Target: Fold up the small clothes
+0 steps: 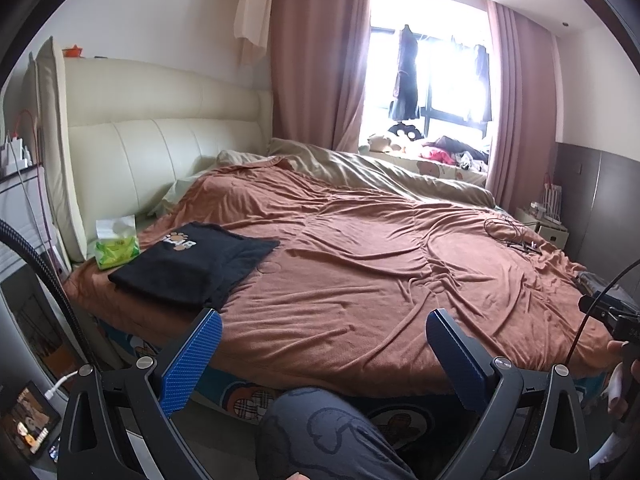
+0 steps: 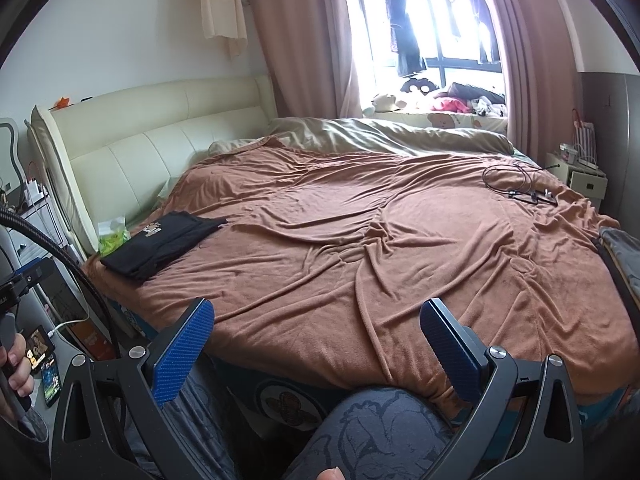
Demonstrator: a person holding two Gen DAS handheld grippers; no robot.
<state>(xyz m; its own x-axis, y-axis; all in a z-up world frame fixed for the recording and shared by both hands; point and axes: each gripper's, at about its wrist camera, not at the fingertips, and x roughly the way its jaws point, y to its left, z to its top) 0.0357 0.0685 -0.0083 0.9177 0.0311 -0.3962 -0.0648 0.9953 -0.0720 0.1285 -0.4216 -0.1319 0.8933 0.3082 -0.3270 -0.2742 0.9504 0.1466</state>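
A folded black garment (image 1: 192, 264) with a small paw print lies on the brown bedspread (image 1: 360, 260) near the bed's left edge; the right wrist view shows the black garment (image 2: 164, 242) too. My left gripper (image 1: 324, 332) hovers over the bed's near edge, open, nothing between its blue pads. My right gripper (image 2: 316, 320) is likewise open and empty above the near edge of the bedspread (image 2: 360, 240). A dark grey cloth (image 2: 624, 256) lies at the bed's right edge.
A green tissue pack (image 1: 116, 246) sits beside the black garment by the cream headboard (image 1: 160, 128). Tangled cables (image 2: 520, 188) lie far right on the bed. A person's knee (image 1: 320, 432) is below the grippers. Phones (image 2: 42, 352) rest on a side table at the left.
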